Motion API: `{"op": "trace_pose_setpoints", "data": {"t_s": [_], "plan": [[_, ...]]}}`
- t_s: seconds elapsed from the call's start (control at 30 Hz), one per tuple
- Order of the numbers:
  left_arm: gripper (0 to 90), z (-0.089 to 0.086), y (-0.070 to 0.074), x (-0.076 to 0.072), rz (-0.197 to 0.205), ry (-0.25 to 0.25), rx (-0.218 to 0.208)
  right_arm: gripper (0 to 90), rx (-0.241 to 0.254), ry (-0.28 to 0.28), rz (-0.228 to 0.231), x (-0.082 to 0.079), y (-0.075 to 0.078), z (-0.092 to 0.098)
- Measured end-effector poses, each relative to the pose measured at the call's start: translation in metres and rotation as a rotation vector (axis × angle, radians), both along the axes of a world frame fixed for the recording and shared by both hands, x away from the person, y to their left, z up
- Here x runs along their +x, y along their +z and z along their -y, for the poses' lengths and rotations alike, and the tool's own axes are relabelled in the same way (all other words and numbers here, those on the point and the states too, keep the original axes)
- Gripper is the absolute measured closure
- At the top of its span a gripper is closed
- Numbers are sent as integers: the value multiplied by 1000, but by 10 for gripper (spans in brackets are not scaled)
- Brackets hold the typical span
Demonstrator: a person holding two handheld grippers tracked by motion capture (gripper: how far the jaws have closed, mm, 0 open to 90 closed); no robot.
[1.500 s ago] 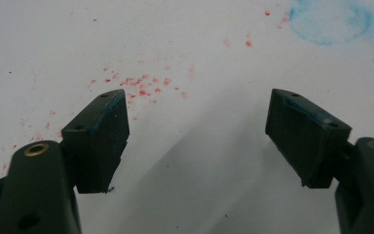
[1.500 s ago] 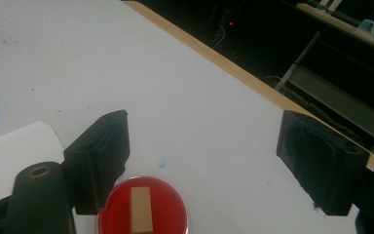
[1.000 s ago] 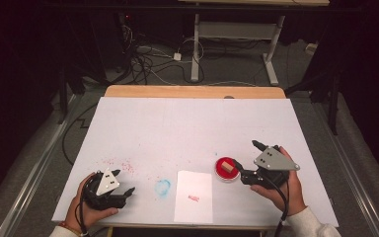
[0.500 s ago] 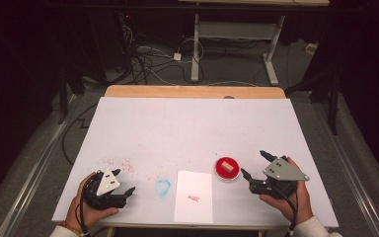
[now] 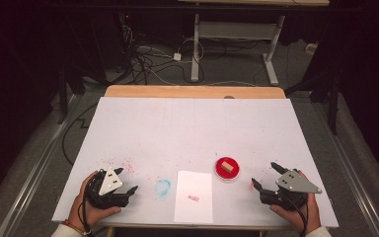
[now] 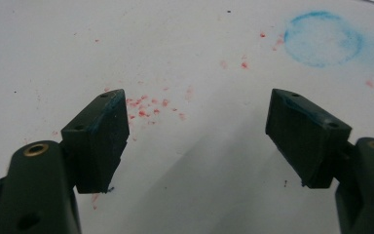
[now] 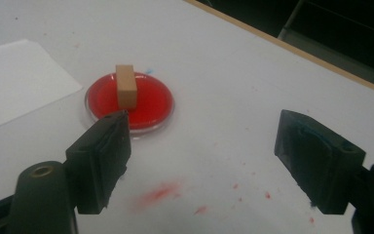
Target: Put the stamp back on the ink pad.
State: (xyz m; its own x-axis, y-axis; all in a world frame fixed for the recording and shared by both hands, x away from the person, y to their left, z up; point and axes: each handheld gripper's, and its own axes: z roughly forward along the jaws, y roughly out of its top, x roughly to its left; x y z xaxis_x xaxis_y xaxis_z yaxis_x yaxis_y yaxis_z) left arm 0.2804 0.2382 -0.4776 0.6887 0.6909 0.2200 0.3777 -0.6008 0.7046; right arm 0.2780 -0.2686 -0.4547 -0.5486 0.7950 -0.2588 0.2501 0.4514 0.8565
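A small tan wooden block (image 5: pixel 227 168) (image 7: pixel 126 86) stands upright in a round red ink dish (image 5: pixel 226 171) (image 7: pixel 151 101) right of the table's middle front. My right gripper (image 5: pixel 265 176) (image 7: pixel 202 156) rests on the table to the right of the dish, open, with nothing between its jaws. A white sheet of paper (image 5: pixel 194 195) (image 7: pixel 14 80) with a small red mark lies left of the dish. My left gripper (image 5: pixel 126 179) (image 6: pixel 199 134) sits at the front left, open and empty, over red ink specks (image 6: pixel 146 106).
A blue ink ring (image 5: pixel 163 187) (image 6: pixel 323 38) stains the white table (image 5: pixel 187 128) between the left gripper and the paper. Red smears (image 7: pixel 158 193) lie in front of the right gripper. A wooden strip (image 5: pixel 192 92) edges the far side; cables and desk legs lie on the floor beyond.
My right gripper let go of the dish area and drew back to the right and toward the front edge, leaving the block standing in the dish. The left gripper stayed put.
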Motion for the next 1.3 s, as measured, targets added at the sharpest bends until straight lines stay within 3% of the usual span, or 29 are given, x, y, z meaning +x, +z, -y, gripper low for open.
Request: {"op": "trace_pose_setpoints", "data": {"t_s": [0.47,1.3], "plan": [[232,3,2,-3,20,-16,12,214,2,6,13,-4,2,-1],[232,6,1,1,2,-19,12,211,-16,-7,28,-2,1,0]]}}
